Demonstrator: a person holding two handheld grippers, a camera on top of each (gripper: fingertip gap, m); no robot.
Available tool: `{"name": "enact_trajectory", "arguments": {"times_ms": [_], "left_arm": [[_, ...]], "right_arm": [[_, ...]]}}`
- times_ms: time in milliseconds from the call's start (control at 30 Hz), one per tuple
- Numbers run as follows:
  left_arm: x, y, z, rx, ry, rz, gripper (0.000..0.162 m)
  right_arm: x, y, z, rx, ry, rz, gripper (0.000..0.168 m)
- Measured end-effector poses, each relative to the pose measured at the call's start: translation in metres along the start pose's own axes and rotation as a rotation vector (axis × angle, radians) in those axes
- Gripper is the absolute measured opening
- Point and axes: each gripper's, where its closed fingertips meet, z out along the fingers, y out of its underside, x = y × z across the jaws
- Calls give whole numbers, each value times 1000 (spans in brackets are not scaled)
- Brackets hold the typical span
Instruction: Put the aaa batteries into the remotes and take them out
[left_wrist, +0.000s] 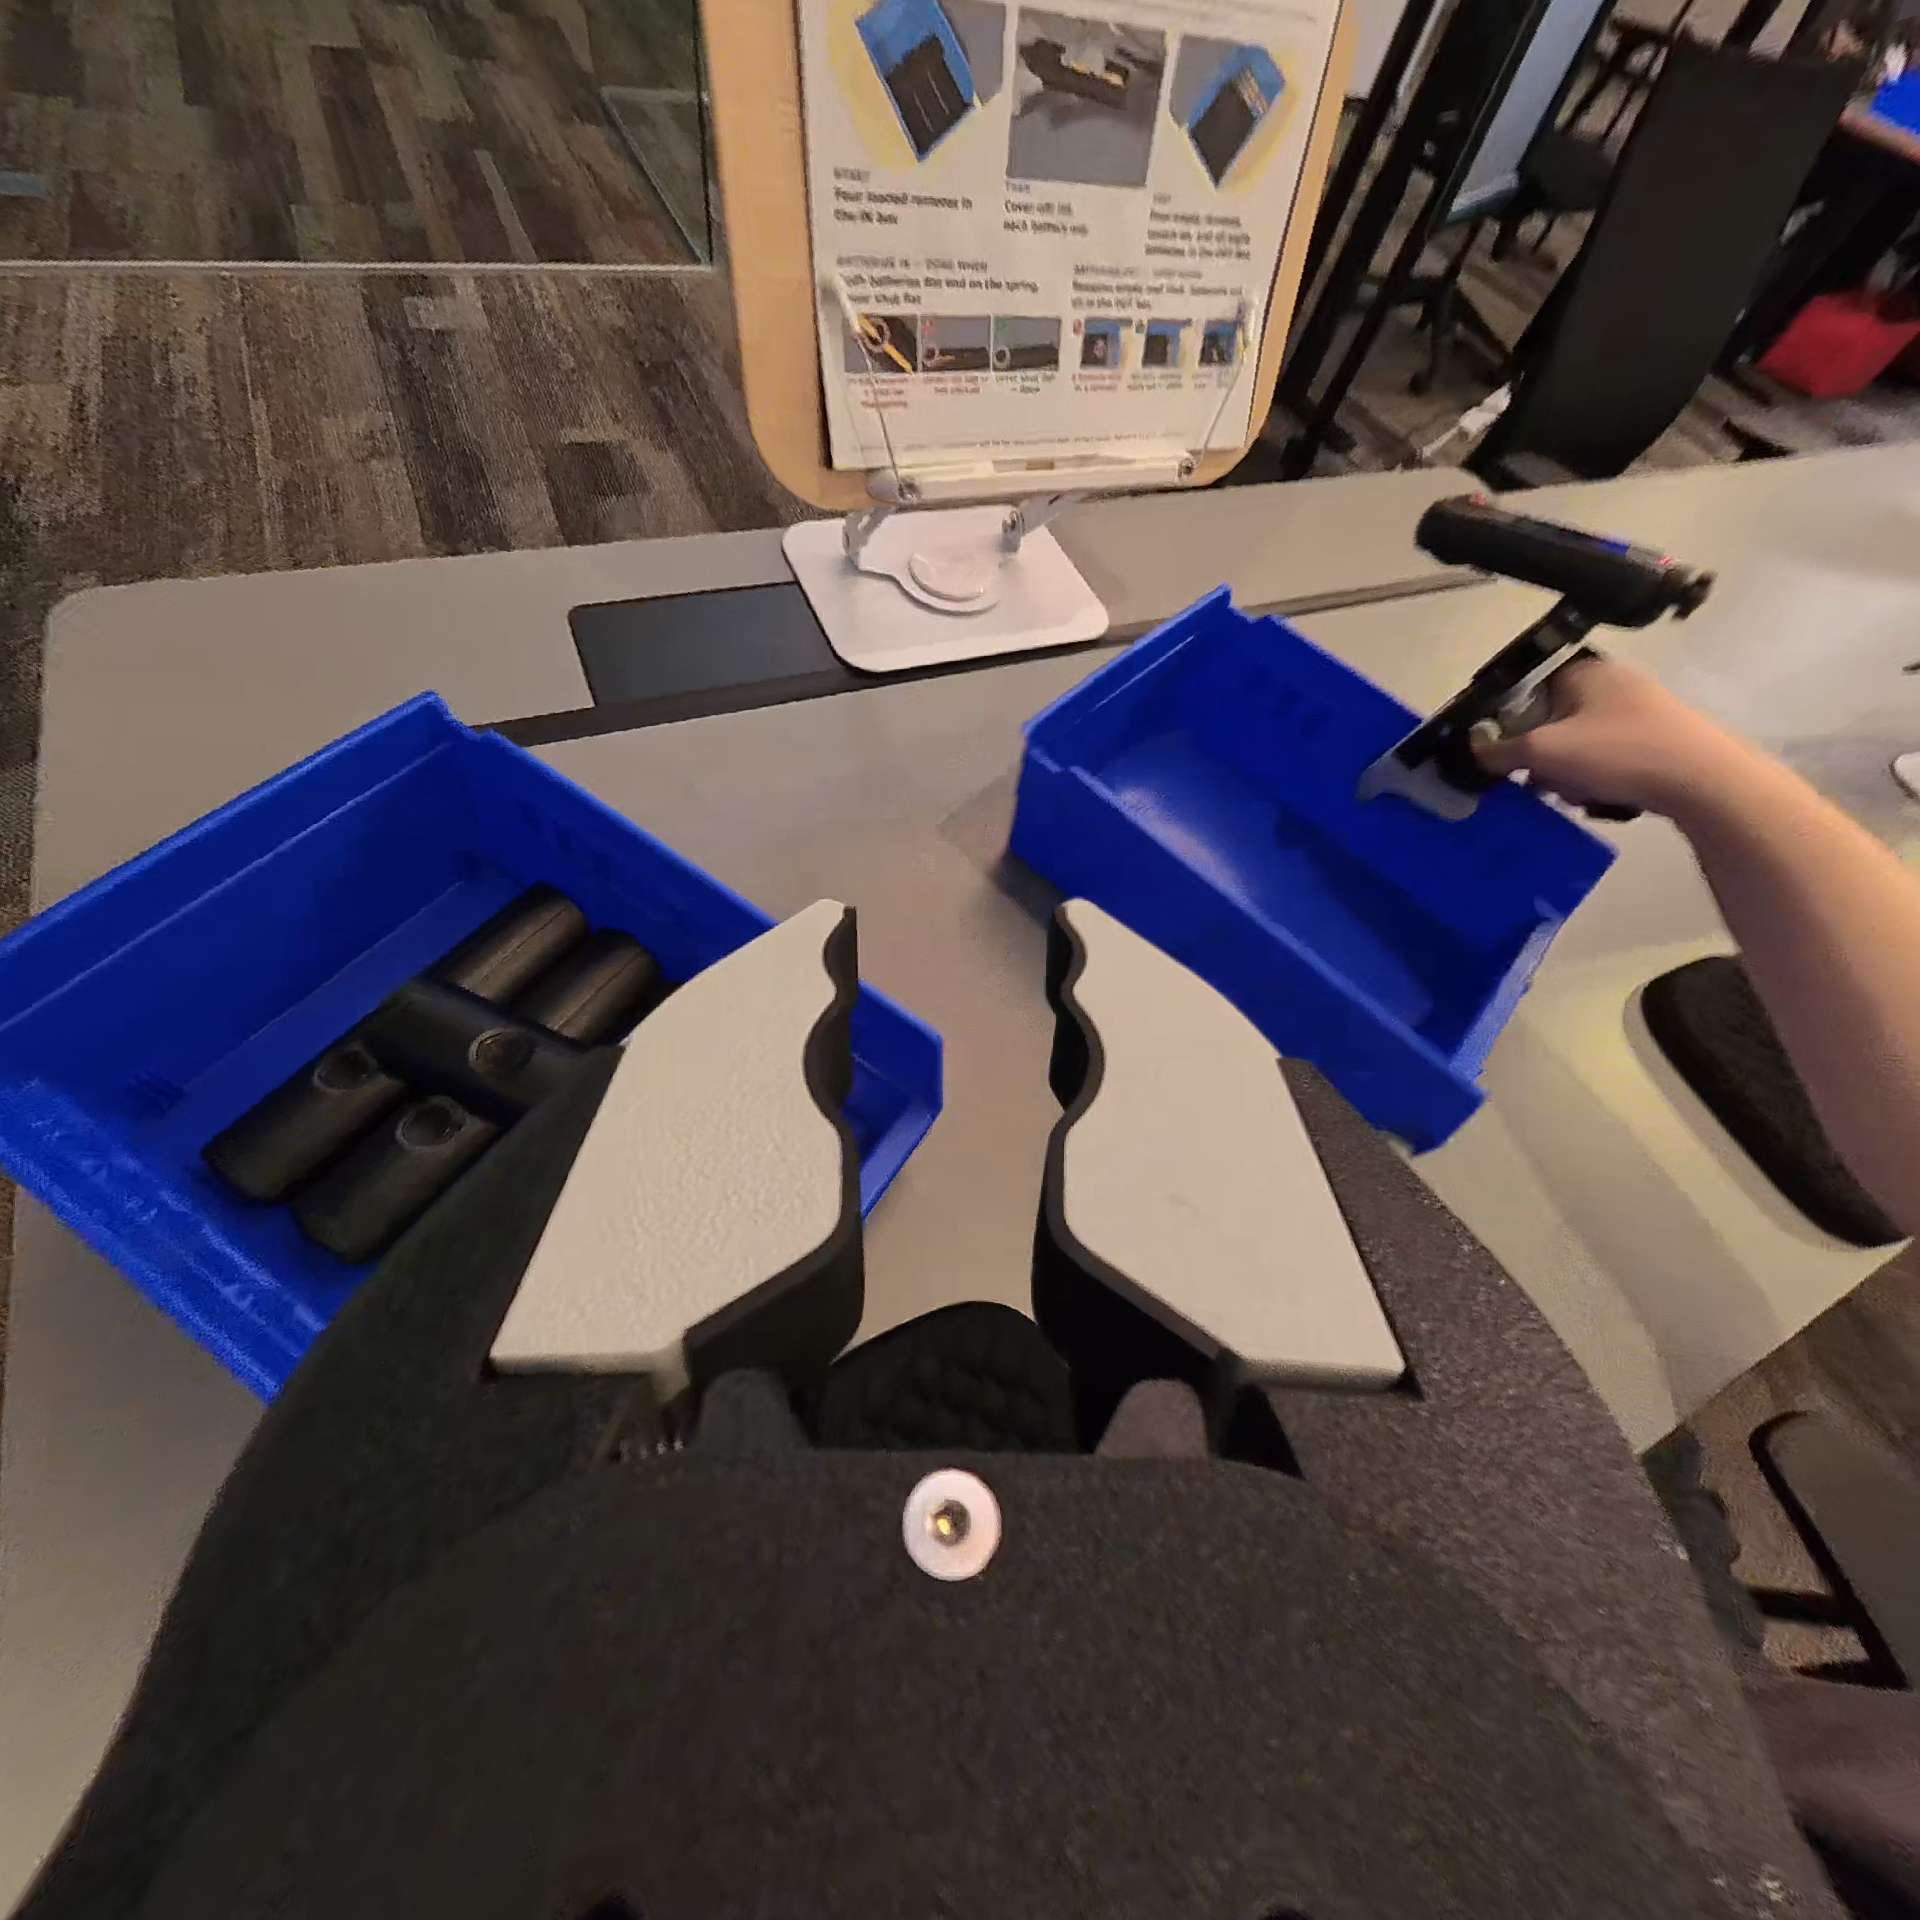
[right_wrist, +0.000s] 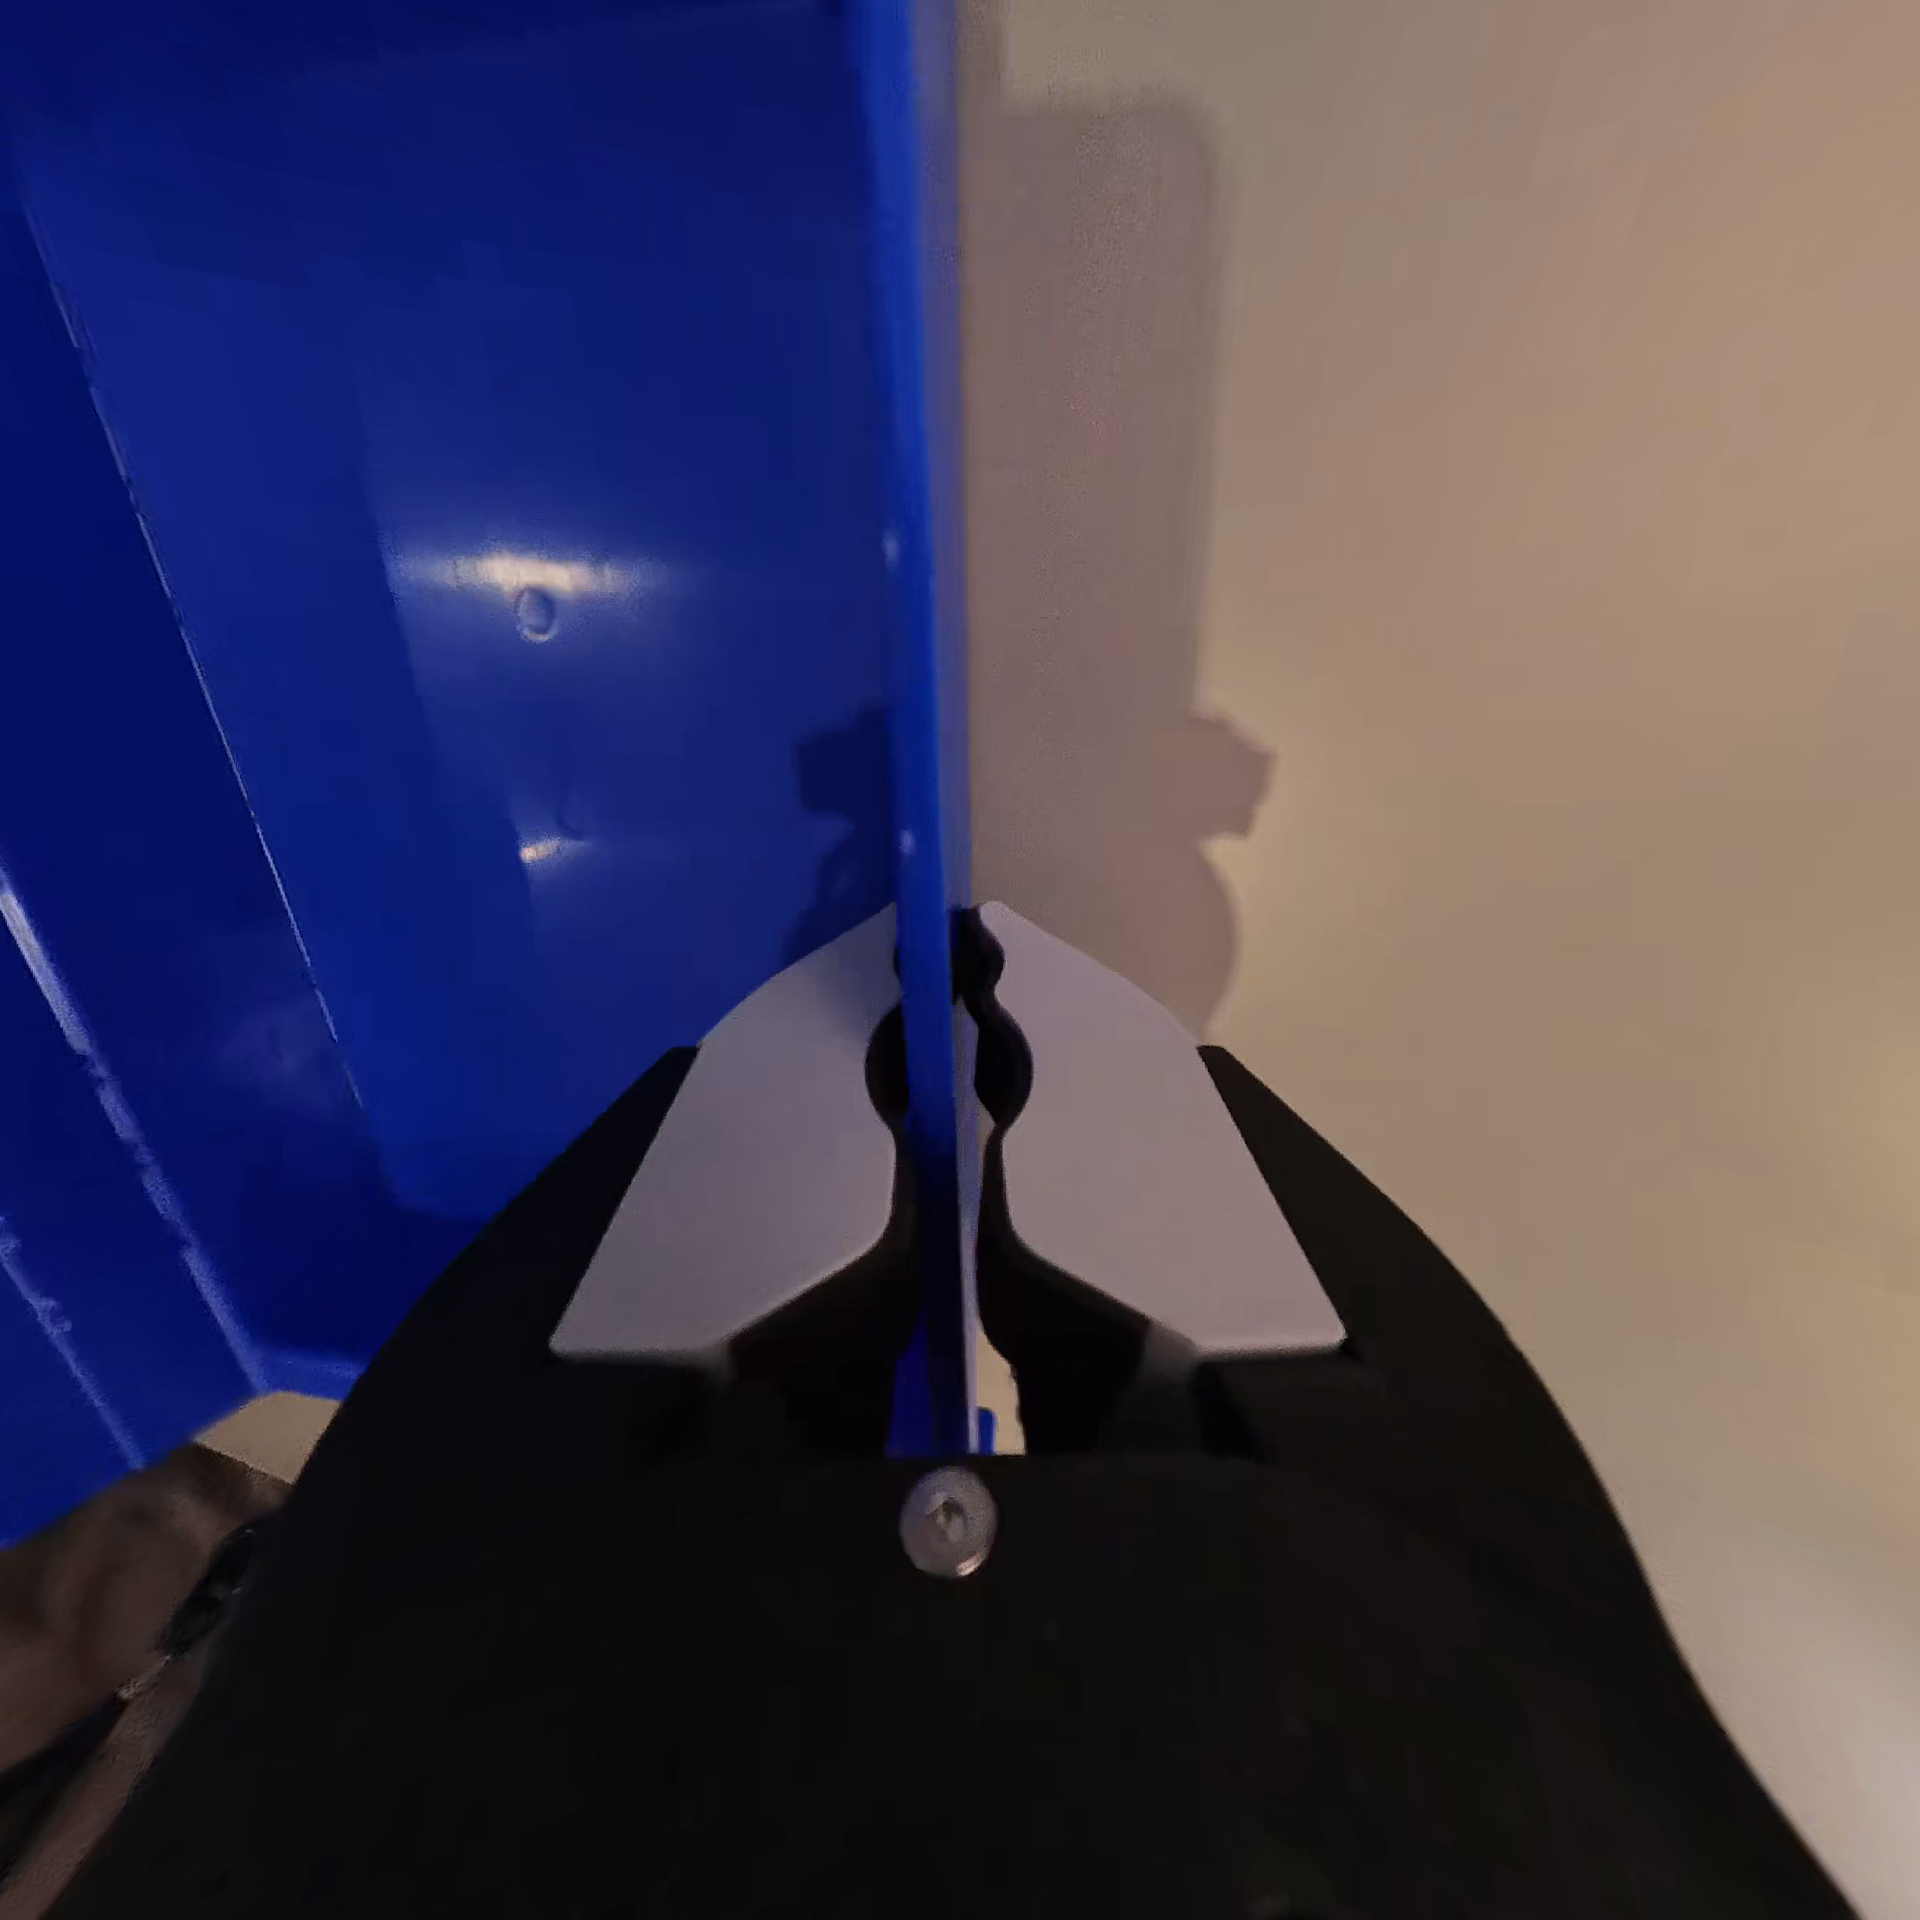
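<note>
The right gripper was clamped on the empty blue plastic bin's wall; a jerk could tip it. The left gripper hovered apart near black remotes in the left blue bin.

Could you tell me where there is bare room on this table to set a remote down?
The grey table is bare between the two blue bins, ahead of the open left gripper. The right bin holds nothing visible, but the right gripper clamps its wall. The left bin is crowded with black remotes.
</note>
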Motion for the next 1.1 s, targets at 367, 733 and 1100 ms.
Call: {"name": "enact_trajectory", "arguments": {"times_ms": [367,733,1100], "left_arm": [[27,-20,29,16,-11,93,34],[-15,-8,33,-73,-80,-40,39],[-164,92,-8,-269,-457,-271,62]], "right_arm": [[211,92,-54,45,111,245,8],[272,137,-72,97,92,320,8],[281,123,-106,340,112,295,33]]}}
